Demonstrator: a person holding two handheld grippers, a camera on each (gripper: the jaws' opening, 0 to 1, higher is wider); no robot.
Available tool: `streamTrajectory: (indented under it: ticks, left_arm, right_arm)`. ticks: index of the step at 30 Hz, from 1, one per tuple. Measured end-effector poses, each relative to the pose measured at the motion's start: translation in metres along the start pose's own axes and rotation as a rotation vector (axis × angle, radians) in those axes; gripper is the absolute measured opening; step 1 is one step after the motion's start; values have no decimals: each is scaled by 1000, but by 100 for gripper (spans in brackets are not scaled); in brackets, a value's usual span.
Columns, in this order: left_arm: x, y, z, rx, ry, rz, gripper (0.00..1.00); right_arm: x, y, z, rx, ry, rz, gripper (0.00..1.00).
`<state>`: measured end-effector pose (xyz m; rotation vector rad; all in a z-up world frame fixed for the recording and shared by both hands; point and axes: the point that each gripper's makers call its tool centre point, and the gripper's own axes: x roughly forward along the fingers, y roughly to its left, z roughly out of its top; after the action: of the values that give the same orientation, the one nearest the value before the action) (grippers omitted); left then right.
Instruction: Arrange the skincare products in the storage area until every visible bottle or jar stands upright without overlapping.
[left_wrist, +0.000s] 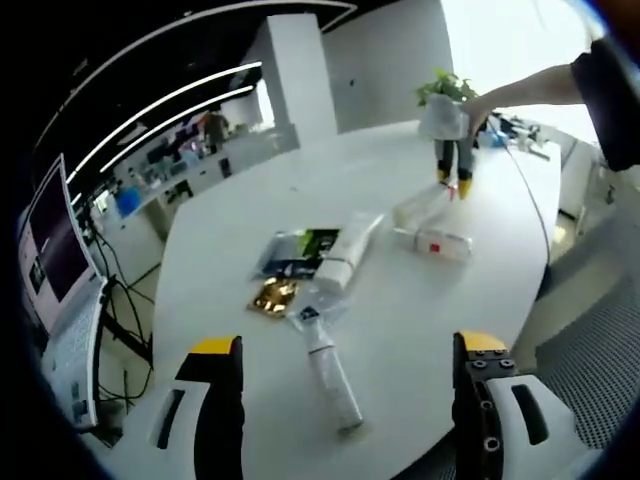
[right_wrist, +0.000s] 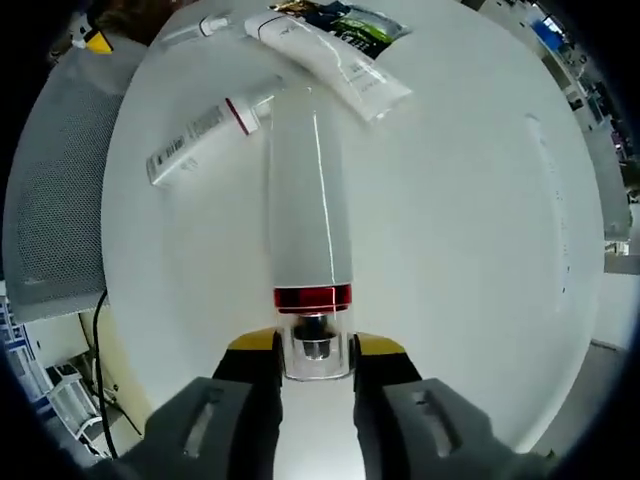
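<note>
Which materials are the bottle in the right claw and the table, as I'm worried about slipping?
The bottle looks like glossy white plastic or glass: a bright streak runs along it, above a shiny red band and clear cap. The table looks smooth, white and faintly glossy, likely laminate.

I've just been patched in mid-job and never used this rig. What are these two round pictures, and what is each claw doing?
A person holds a two-jaw claw in each hand; a camera rides on each. In the left gripper view, the left claw hovers open above a white round table, where tubes, sachets and a lying pump bottle are scattered. Across the table you see the right claw. In the right gripper view, the right claw is shut on the clear cap of a white bottle with a red band; tubes lie beyond.
</note>
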<state>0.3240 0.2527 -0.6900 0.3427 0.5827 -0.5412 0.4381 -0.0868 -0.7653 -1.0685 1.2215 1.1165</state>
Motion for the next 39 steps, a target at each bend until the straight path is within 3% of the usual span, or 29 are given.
streamTrajectory:
  ticks: [11,21,39]
  left_arm:
    - [7,-12,3,57,12,-28,77]
    - [13,-23,18,58,-21,-73,72]
    - [28,-43,40,95,-68,-140,67]
  right_arm:
    - [-20,13,6,5,-6,-42,25]
    - [-37,23,17,-49,-11,-81,25]
    - [-54,43,43,-149,21,-85,25]
